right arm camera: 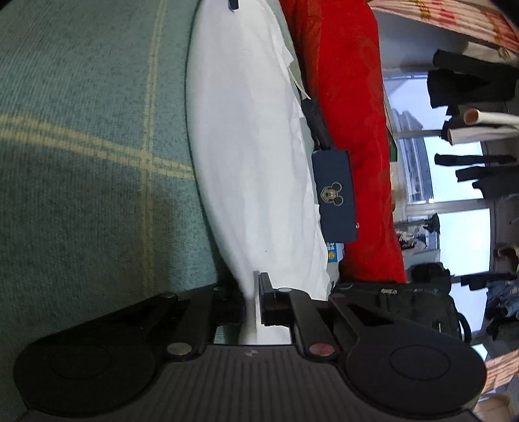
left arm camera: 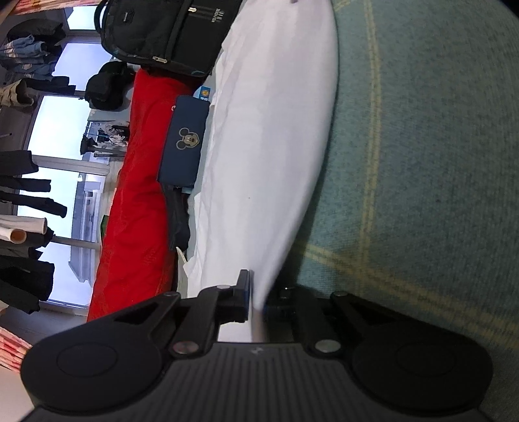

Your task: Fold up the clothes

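the left claw (left arm camera: 258, 300) is closed down to a thin slit, with an edge of the white garment (left arm camera: 269, 146) pinched between its two fingers. the right claw (right arm camera: 251, 300) is closed just as far and has hold of another edge of the same white garment (right arm camera: 246, 155), the cloth passing straight between its fingers.

taking the white garment as the landmark: it stretches away from both claws as a long, smooth, taut sheet, and both wrist views are rolled on their sides. on one side of it lies the green bed cover (left arm camera: 421, 162) with pale yellow check lines, and the garment's edge runs just above or against that cover; i cannot tell whether the two touch. the same green bed cover (right arm camera: 81, 146) fills the left of the right wrist view.

on the garment's other side, just beside it, sits a dark blue pouch (left arm camera: 185, 139) with a cartoon mouse head printed on it, and a dark strap hangs from one end. beyond the pouch is a red quilt (left arm camera: 136, 194), touching the pouch. a black backpack (left arm camera: 168, 29) rests at the end of the quilt. farther off, past the quilt, bright windows (left arm camera: 55, 130) have dark clothes hanging (left arm camera: 22, 181) in front of them.
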Demonstrator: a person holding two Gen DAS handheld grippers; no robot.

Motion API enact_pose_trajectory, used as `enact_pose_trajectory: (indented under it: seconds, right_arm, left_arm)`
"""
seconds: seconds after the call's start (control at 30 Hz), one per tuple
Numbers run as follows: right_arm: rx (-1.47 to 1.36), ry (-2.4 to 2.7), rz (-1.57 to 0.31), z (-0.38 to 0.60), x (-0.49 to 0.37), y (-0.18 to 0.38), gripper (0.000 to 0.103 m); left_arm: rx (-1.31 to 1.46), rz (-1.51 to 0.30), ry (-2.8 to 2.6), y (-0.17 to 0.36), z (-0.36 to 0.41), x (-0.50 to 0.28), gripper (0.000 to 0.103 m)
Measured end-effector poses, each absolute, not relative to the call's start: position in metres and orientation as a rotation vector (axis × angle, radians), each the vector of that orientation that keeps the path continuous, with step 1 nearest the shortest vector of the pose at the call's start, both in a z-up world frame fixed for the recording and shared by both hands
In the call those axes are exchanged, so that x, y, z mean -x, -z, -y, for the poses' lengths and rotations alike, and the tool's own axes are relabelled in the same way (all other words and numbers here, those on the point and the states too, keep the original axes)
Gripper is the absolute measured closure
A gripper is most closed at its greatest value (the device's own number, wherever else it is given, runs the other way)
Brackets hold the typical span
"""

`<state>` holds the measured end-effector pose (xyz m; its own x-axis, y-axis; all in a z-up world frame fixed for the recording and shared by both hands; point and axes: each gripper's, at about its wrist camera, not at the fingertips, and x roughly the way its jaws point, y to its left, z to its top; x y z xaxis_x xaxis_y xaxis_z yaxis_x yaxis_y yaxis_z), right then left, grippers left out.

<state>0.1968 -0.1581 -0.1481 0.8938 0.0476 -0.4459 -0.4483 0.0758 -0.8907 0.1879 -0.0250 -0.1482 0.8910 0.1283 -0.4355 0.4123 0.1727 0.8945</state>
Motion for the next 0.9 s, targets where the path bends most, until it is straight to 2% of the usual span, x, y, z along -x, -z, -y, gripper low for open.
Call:
enact_pose_trajectory:
  seconds: [0.1,0.9]
  right_arm:
    - [1.452,-0.401,-0.341,0.159,-0.199,0.15,0.094]
    - [1.32,-0.428,-0.363,0.168,-0.206,0.131,0.097]
  left_arm:
    - [-1.4,-0.483,0.227,0.149,0.026,-0.189,0.103]
    - [-1.325,-0.466,0.234,0.135,0.019,-0.187,0.103]
